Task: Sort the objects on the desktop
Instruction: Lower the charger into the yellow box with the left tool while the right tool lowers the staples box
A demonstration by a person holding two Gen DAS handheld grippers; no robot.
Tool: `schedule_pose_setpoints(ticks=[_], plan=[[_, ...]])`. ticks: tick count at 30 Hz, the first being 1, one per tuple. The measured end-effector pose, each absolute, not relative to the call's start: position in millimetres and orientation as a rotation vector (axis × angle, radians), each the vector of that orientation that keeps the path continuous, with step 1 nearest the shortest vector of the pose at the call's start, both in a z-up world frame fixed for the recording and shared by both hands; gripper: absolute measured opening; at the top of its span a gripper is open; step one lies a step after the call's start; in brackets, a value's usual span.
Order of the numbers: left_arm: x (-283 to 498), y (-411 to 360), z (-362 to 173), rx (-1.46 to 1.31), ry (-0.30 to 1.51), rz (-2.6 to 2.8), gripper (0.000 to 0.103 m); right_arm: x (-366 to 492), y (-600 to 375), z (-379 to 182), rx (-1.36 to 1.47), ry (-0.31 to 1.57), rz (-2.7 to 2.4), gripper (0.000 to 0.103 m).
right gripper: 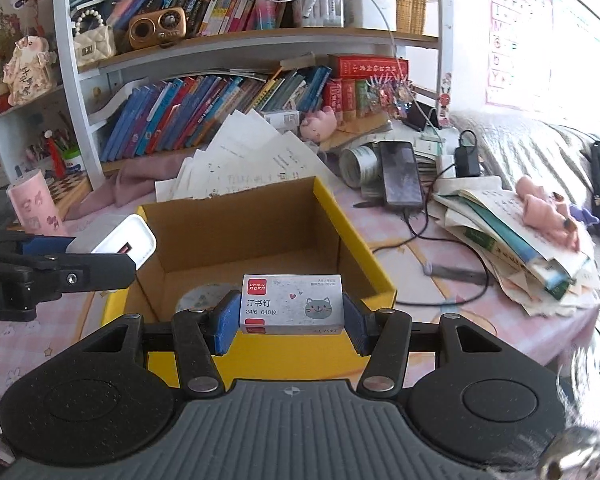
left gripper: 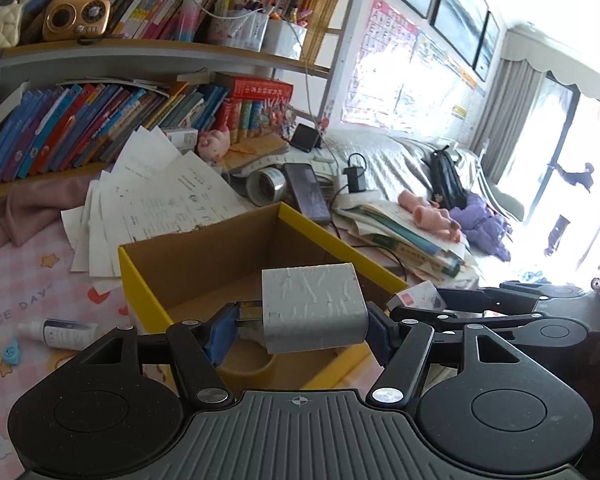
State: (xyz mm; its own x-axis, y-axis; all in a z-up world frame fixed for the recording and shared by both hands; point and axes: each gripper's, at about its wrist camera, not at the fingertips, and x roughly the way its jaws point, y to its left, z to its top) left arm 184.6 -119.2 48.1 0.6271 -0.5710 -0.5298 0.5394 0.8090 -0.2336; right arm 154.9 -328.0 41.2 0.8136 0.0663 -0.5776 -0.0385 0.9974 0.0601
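Observation:
A yellow cardboard box (left gripper: 140,284) with a brown inside stands open on the pink desk mat; it also shows in the right wrist view (right gripper: 364,248). My left gripper (left gripper: 300,320) is shut on a white charger plug (left gripper: 312,304) and holds it over the box's near side. The charger also shows at the left of the right wrist view (right gripper: 116,240). My right gripper (right gripper: 290,316) is shut on a small staples box (right gripper: 292,302) with a cat picture, above the box's near rim. A round tape roll (right gripper: 204,298) lies inside the box.
Loose papers (left gripper: 172,196) lean behind the box. A phone (right gripper: 402,176), a tape roll (right gripper: 358,166), a black adapter with cables (right gripper: 466,158) and a book stack (right gripper: 512,240) lie to the right. A small white bottle (left gripper: 64,334) lies left. Bookshelves stand behind.

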Motion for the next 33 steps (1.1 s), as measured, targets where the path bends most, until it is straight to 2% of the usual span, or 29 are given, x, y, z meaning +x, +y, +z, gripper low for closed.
schedule_pose_setpoints(ticks=[16, 33], plan=[[242, -165, 50, 0.005, 0.632, -0.500, 0.067, 231, -347, 24, -0.063, 0.658, 0.289, 0.051], [315, -214, 5, 0.116, 0.820, -0.485, 0.067, 282, -334, -18, -0.202, 0.835, 0.453, 0.051]])
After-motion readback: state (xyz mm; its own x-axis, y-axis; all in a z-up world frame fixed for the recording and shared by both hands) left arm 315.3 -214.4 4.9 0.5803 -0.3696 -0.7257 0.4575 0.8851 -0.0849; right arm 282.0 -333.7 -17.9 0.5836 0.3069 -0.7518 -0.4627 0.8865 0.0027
